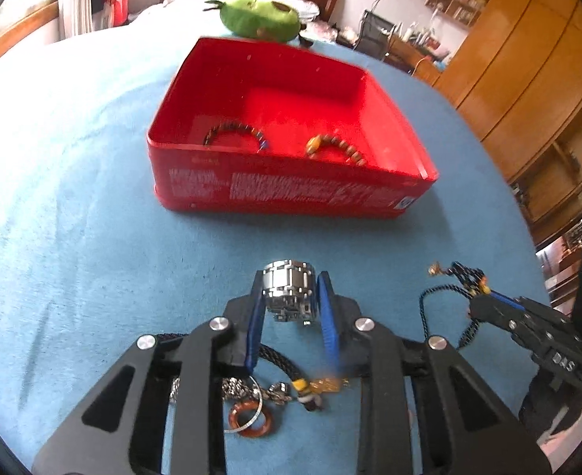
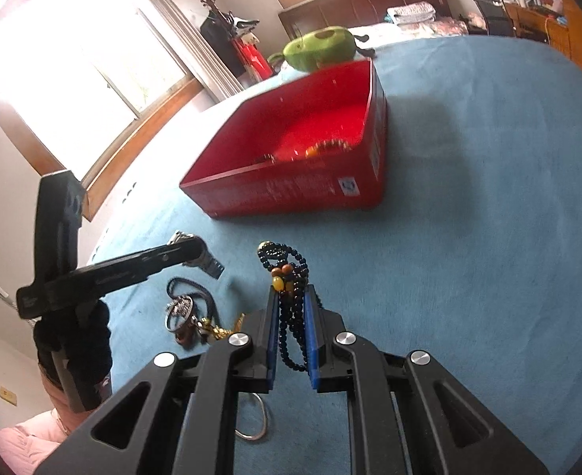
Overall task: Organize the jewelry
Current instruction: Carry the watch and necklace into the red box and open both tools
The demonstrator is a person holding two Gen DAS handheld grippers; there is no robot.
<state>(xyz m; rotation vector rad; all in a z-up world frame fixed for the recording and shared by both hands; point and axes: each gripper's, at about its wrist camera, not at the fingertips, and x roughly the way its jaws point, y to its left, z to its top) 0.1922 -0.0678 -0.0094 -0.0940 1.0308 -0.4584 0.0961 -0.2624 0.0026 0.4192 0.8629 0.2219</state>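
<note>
My left gripper [image 1: 291, 282] is shut on a silver metal watch [image 1: 289, 297], its blue pads pressing both sides of the band. It shows from the side in the right wrist view as the left gripper [image 2: 196, 249] with the watch [image 2: 211, 264] at its tip. My right gripper [image 2: 292, 293] is shut on a black bead necklace [image 2: 291, 316] with orange and yellow beads. It appears as the right gripper [image 1: 484, 303] holding the necklace [image 1: 445, 291]. Ahead stands an open red box [image 1: 291, 186] holding a dark bead bracelet [image 1: 231, 132] and a brown bead bracelet [image 1: 336, 148].
Everything rests on a blue blanket [image 1: 73, 198]. Loose jewelry lies under my grippers: an orange ring [image 1: 251, 421], a black cord [image 2: 196, 297], a silver hoop [image 2: 257, 419]. A green plush toy [image 1: 261, 18] sits behind the box. A gloved hand [image 2: 73, 340] holds the left gripper.
</note>
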